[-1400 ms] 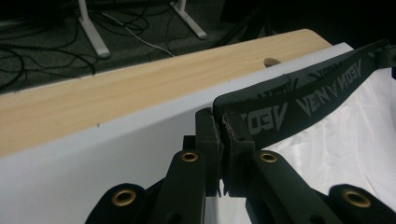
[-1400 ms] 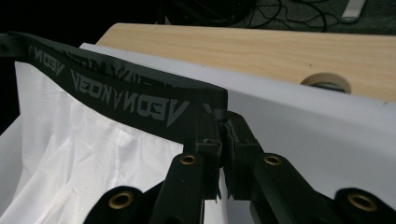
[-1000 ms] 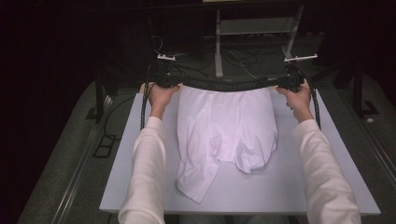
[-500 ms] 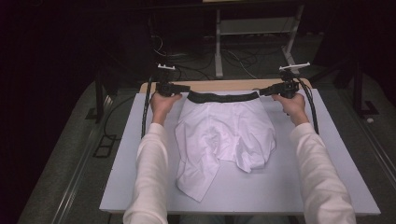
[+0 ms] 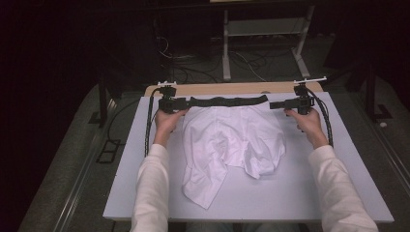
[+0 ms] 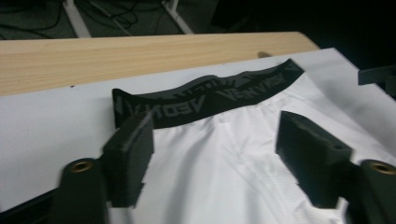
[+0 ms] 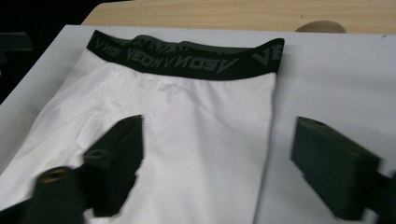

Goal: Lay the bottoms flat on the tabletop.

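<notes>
Both grippers, left [image 5: 186,103] and right [image 5: 275,104], have just opened, dropping the shorts [image 5: 232,140] flat on the board [image 5: 338,193]; waistband [image 5: 228,101] far, legs near.

1. I see white shorts [image 5: 231,145] at the board's centre, plain, unpatterned.
2. Their waistband [image 5: 228,101], at 12 o'clock, is black with grey lettering repeated along it.
3. The board [image 5: 145,159] under them is pale grey-white.
4. The table edge [image 5: 232,88] beyond is light wood.
5. Both my grippers' jaws are matt black; the sleeves [image 5: 150,193] are cream.
</notes>
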{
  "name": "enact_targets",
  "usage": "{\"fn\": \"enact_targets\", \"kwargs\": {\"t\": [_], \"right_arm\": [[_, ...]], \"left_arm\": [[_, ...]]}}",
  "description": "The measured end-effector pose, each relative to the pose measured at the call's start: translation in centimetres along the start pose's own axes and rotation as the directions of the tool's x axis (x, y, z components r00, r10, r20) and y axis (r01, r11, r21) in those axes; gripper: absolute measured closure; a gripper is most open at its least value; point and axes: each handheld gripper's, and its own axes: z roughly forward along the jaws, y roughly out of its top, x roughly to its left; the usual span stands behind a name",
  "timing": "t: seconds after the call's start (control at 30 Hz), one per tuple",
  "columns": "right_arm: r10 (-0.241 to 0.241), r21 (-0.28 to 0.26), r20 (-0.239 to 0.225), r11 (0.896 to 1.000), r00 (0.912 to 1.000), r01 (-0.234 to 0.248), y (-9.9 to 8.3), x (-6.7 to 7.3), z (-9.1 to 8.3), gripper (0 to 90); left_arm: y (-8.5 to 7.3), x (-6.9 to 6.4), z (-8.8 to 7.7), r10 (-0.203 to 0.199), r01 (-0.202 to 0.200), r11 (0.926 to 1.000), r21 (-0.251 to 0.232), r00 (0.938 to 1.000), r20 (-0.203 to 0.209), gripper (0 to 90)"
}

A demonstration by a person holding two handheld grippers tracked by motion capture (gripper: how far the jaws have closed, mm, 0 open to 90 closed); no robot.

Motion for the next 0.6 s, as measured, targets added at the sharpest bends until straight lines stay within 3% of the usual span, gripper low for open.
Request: {"fn": "enact_targets", "kwargs": {"t": [0.13, 0.27, 0.43, 0.6], "right_arm": [[-0.018, -0.010, -0.017, 1.000, 0.9997, 0.018, -0.7, 0.4, -0.9, 0.0], [-0.042, -0.017, -0.012, 0.999, 0.9991, 0.041, -1.5, 0.9, -2.0, 0.0], [-0.055, -0.030, -0.020, 0.998, 0.9983, 0.054, -2.7, 1.4, -2.9, 0.0], [-0.067, -0.042, -0.016, 0.997, 0.9976, 0.067, -4.2, 1.7, -3.5, 0.0]], "left_arm": [[-0.7, -0.5, -0.5, 0.007, -0.007, 0.9999, -0.007, 0.9999, 0.013, 12.1], [-1.3, -1.3, -1.0, 0.021, -0.021, 0.9998, 0.001, 0.9995, 0.025, 1.5], [-2.4, -2.4, -1.9, 0.036, -0.035, 0.9990, -0.027, 0.9976, 0.059, 0.1], [-3.7, -3.7, -2.4, 0.074, -0.073, 0.9971, -0.023, 0.9953, 0.063, 0.1]]}}
